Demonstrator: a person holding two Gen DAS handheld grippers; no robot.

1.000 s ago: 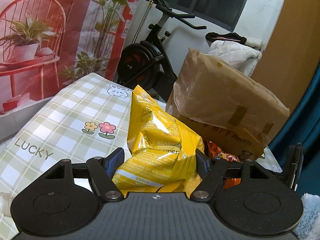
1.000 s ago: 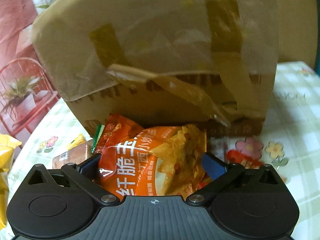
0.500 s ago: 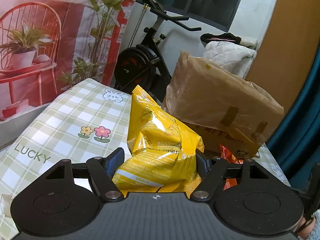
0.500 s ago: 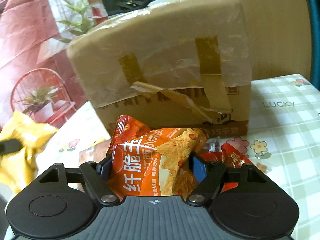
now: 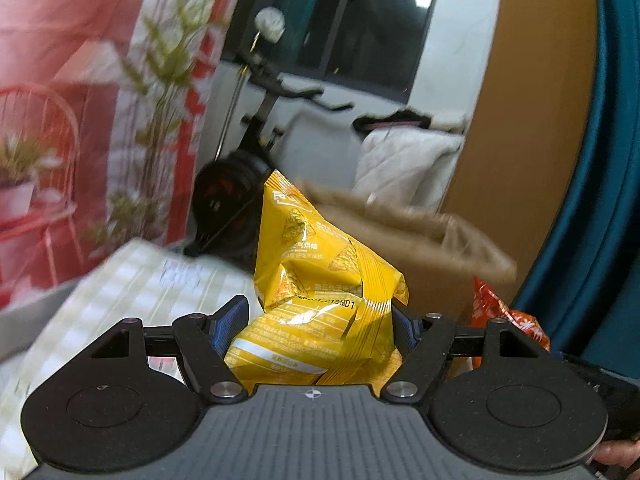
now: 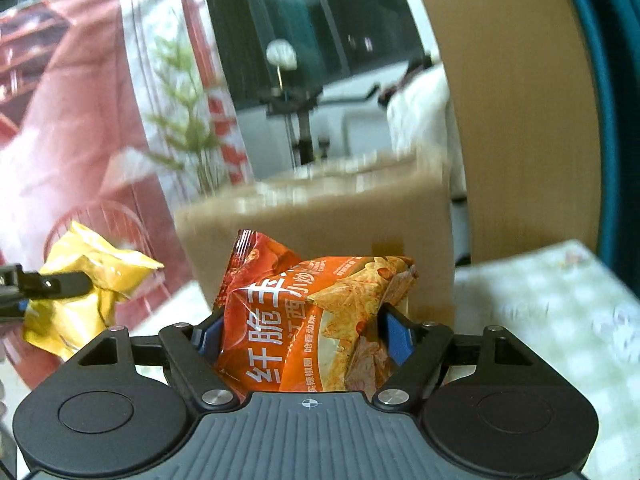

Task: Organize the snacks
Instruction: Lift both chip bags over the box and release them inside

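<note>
My left gripper (image 5: 320, 322) is shut on a yellow snack bag (image 5: 316, 288) and holds it up in the air above the checked table (image 5: 132, 280). My right gripper (image 6: 302, 330) is shut on an orange snack bag (image 6: 316, 316), also lifted. The yellow bag shows at the left of the right wrist view (image 6: 88, 280). The orange bag shows at the right of the left wrist view (image 5: 508, 320). A taped cardboard box (image 6: 320, 236) stands on the table just behind both bags; it also shows in the left wrist view (image 5: 420, 248), blurred.
An exercise bike (image 5: 236, 188) stands behind the table. A pink printed backdrop (image 5: 60, 120) hangs at the left. A teal curtain (image 5: 600, 200) and a brown wall panel (image 5: 520, 120) are at the right. The checked tablecloth (image 6: 540, 320) extends to the right of the box.
Both grippers have risen with their bags still held. The box and table now sit lower in both views, and the other snacks on the table have dropped out of sight.
</note>
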